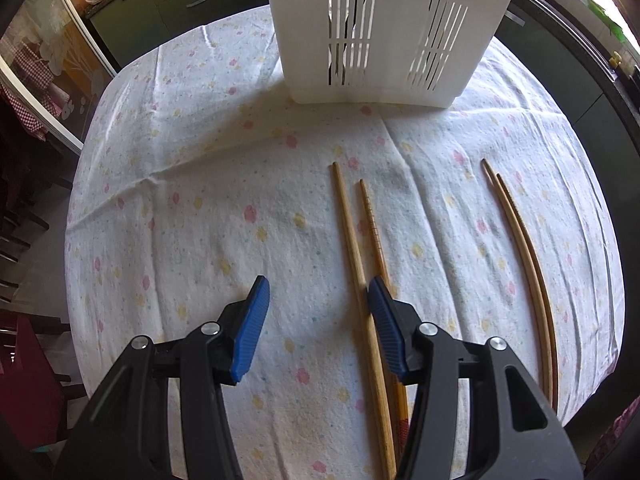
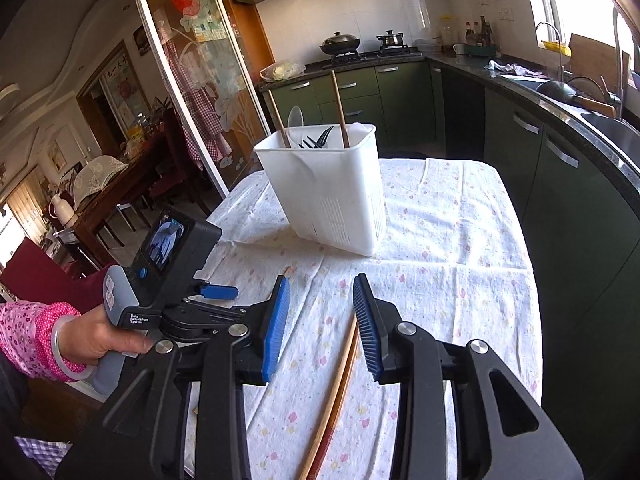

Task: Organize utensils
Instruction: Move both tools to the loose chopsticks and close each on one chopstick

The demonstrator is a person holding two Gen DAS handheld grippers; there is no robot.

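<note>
The left claw (image 1: pixel 318 294) hangs wide open with nothing in it, low over the tabletop (image 1: pixel 208 208); its right-hand pad sits just over the nearer pair of chopsticks (image 1: pixel 352 240), which lie loose and slightly splayed on the flowered cloth. The right claw (image 2: pixel 322 300) is also spread wide and empty, above the second pair of chopsticks (image 2: pixel 340 364), which lie side by side and seem to touch along most of their length. The likeliest slip, as I judge it, is a pinch that catches only one stick of a pair: the sticks are thin, round and flat on soft cloth, so a pad coming down off-centre could roll one away or bunch the fabric rather than get under the wood. The splayed pair looks the harder of the two. The white slotted holder (image 2: pixel 324 188) stands well beyond both pairs and appears tilted in the right wrist view, though the fisheye may exaggerate that; a knock against its rim could tip it. It already carries two upright chopsticks (image 2: pixel 340 108), dark forks (image 2: pixel 318 140) and a pale spoon (image 2: pixel 295 118), which crowd the opening, so a long stick lowered at an angle could foul them. Between the pairs and the holder nothing stands in the way.
</note>
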